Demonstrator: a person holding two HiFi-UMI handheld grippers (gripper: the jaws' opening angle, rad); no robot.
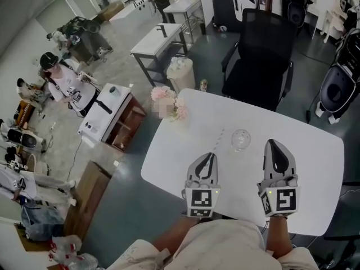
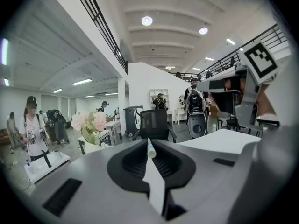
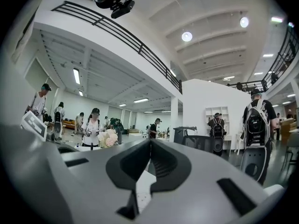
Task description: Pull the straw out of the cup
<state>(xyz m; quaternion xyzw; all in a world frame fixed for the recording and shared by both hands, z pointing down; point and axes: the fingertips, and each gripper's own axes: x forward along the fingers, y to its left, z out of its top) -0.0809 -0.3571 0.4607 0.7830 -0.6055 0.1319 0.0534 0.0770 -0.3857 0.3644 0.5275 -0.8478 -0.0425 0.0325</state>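
Note:
A clear cup [image 1: 241, 140] stands on the white table [image 1: 315, 151], just ahead of and between my two grippers. My left gripper [image 1: 210, 156] is shut on the thin pale straw [image 1: 220, 139], which slants up past its tip, outside the cup and left of it. In the left gripper view the straw [image 2: 151, 149] sticks out from between the closed jaws of the left gripper [image 2: 148, 141], held above the table. To the right of the cup my right gripper [image 1: 272, 144] is shut with nothing in it; its own view also shows the right gripper [image 3: 150, 140] closed and empty.
A bunch of pink flowers [image 1: 171, 107] sits at the table's far left corner. A black office chair [image 1: 263, 55] stands behind the table. Lower white tables [image 1: 157, 41] and a person [image 1: 64, 86] are off to the left on the floor.

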